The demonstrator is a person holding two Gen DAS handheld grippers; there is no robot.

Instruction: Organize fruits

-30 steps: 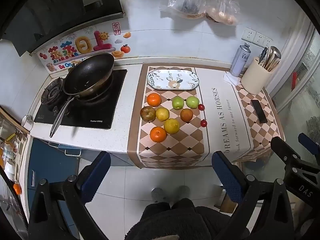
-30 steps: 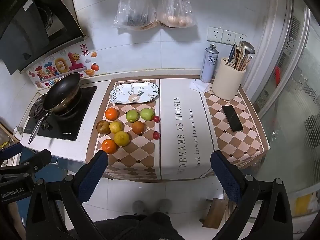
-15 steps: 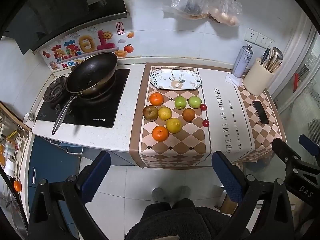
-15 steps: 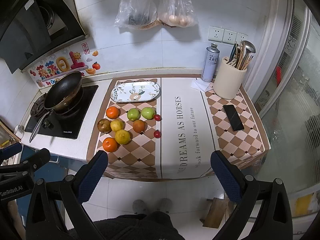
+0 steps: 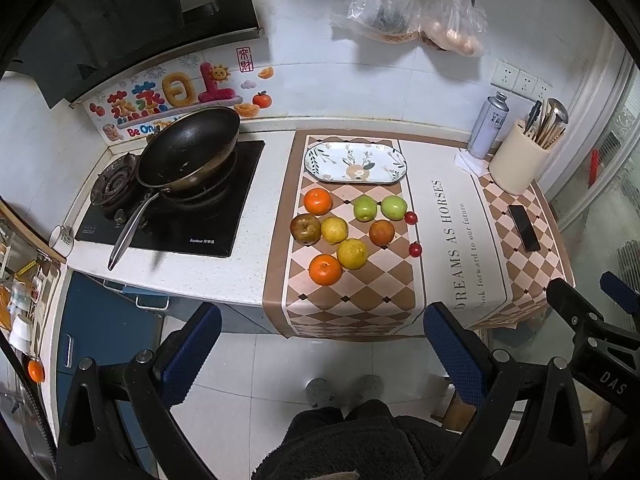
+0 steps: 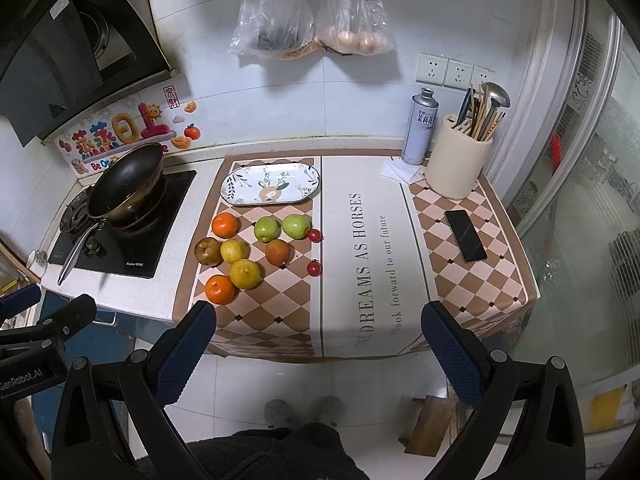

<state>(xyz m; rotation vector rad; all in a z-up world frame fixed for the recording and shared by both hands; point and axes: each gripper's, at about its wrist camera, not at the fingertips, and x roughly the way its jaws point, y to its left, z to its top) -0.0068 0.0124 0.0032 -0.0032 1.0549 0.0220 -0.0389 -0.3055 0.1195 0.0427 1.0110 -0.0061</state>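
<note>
While both grippers (image 5: 322, 344) (image 6: 318, 340) hang open, empty, oval plate (image 5: 355, 162) lies lengthwise left-right behind fruits (image 5: 348, 232).

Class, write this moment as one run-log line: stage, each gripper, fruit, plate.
stage: approach, nothing picked | left gripper: open, empty | right gripper: open, empty | fruits: loose on checked cloth | plate: no fruit
</note>
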